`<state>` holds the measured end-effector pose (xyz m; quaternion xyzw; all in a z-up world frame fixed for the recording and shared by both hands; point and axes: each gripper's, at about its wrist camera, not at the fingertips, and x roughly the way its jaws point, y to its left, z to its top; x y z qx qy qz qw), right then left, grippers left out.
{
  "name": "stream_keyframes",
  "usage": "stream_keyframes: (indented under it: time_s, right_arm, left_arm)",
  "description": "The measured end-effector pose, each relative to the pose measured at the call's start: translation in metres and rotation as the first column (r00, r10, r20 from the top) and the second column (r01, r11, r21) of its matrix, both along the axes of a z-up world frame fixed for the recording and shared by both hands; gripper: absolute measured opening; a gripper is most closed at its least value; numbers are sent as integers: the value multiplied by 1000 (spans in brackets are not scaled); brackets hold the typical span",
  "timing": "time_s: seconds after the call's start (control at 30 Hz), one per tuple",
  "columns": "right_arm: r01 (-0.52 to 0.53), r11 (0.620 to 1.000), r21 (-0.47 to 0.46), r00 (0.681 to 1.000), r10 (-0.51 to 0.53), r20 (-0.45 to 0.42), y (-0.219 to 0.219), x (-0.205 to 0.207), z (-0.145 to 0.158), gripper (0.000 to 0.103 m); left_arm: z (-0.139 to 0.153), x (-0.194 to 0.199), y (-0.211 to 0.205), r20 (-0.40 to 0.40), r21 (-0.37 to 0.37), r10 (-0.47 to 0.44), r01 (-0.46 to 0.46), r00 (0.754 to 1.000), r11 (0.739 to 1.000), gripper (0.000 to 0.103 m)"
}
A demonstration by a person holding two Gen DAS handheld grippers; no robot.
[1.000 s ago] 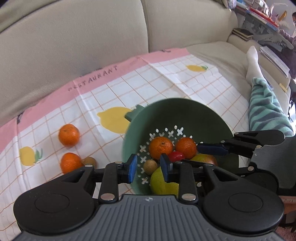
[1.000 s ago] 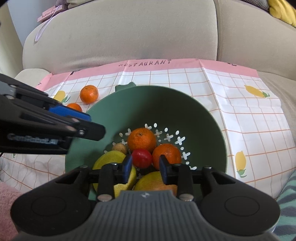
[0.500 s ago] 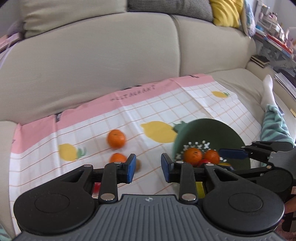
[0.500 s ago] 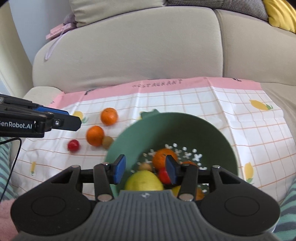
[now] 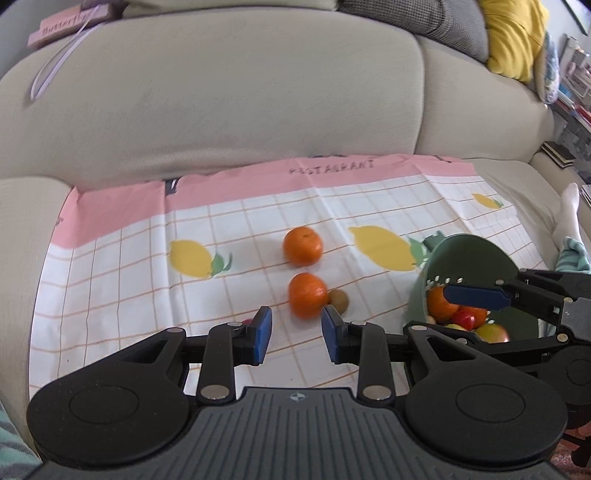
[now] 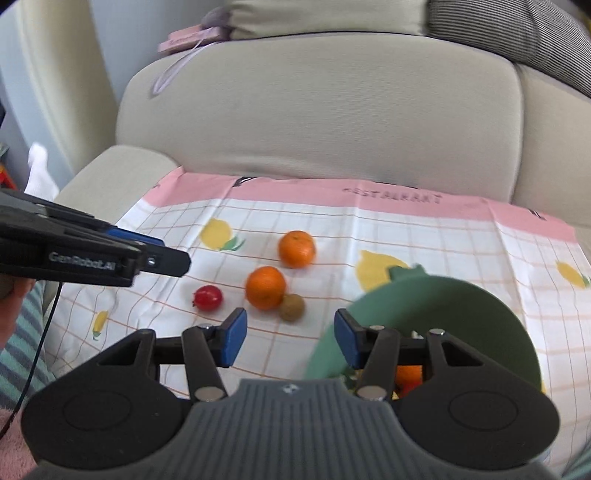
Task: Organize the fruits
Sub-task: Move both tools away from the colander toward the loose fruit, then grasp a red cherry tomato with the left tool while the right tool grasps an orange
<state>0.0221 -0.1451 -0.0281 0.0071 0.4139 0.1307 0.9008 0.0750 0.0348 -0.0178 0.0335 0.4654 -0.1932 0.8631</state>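
Two oranges lie on the checked cloth [image 5: 122,280], a far one [image 5: 302,246] [image 6: 296,248] and a near one [image 5: 307,295] [image 6: 265,287]. A brown kiwi [image 5: 338,300] [image 6: 291,307] touches the near orange. A red fruit [image 6: 208,297] lies left of them. A green colander [image 5: 469,266] [image 6: 424,314] at the right holds several fruits. My left gripper [image 5: 296,334] is open and empty, just in front of the near orange. My right gripper [image 6: 290,341] is open and empty, beside the colander's left rim.
The cloth covers a beige sofa seat, with the backrest [image 5: 229,103] behind it. A pink book [image 5: 61,24] lies on top of the backrest. A yellow cushion [image 5: 513,37] is at the far right. A person's sock [image 5: 567,214] and striped trouser leg are at the right.
Both grippers have pulled back and swung left, away from the colander and toward the loose fruits. The right gripper's fingers have opened wider.
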Motion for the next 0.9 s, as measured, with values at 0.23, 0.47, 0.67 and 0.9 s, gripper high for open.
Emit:
stream_keyframes:
  time_s: [0.23, 0.47, 0.67, 0.9]
  right_arm:
    - [-84, 994, -75, 996, 83, -13, 25, 19, -13, 44]
    - [-201, 968, -152, 979, 201, -17, 49, 32, -33, 43]
    - [-269, 943, -194, 963, 269, -25, 60, 46, -48, 43]
    - [-313, 919, -239, 949, 312, -45, 65, 64, -65, 42]
  left_arm:
    - [-20, 8, 13, -49, -6, 26, -27, 998, 1000, 36]
    - [-42, 15, 21, -93, 12, 29, -28, 995, 1000, 36]
    - [-62, 26, 32, -156, -36, 52, -59, 986, 998, 39]
    - [-79, 39, 34, -166, -51, 59, -68, 984, 996, 40]
